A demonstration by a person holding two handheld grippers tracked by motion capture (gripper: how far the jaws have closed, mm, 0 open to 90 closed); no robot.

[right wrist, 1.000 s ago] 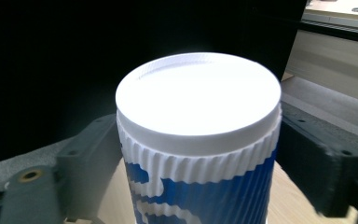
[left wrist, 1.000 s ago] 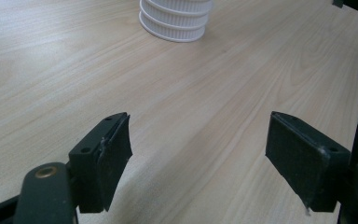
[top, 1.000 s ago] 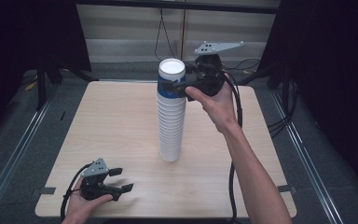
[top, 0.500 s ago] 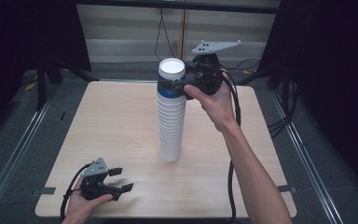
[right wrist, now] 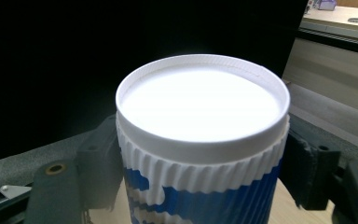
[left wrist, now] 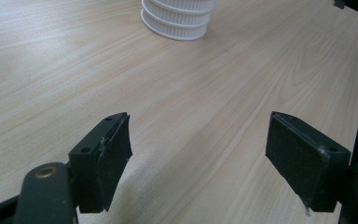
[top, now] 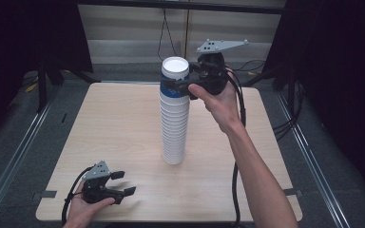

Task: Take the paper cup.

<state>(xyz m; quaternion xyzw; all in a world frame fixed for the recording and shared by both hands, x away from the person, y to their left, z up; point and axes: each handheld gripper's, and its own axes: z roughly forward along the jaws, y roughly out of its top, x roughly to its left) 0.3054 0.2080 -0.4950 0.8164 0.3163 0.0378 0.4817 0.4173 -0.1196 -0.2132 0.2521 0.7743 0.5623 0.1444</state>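
Observation:
A tall stack of white ribbed paper cups (top: pixel 175 128) stands upside down at the middle of the wooden table (top: pixel 119 118). The top cup (top: pixel 175 71) has blue print, seen close up as the top cup (right wrist: pixel 200 107). My right gripper (top: pixel 176 86) comes in level from the right. Its jaws have just been closing and now press on both sides of that cup, with the right gripper (right wrist: pixel 200 182) just under the rim. My left gripper (top: pixel 123 183) rests at the table's front left, open with nothing in it. The left gripper (left wrist: pixel 205 172) faces the stack's base (left wrist: pixel 177 18).
Black cables (top: pixel 240 109) trail from both grippers. Metal rails (top: pixel 19 156) run along the floor on each side of the table. Dark curtains hang at left and right. Bare tabletop lies all around the stack.
The right gripper's jaws have drawn in tighter around the top cup. Both hands and the stack stay where they were.

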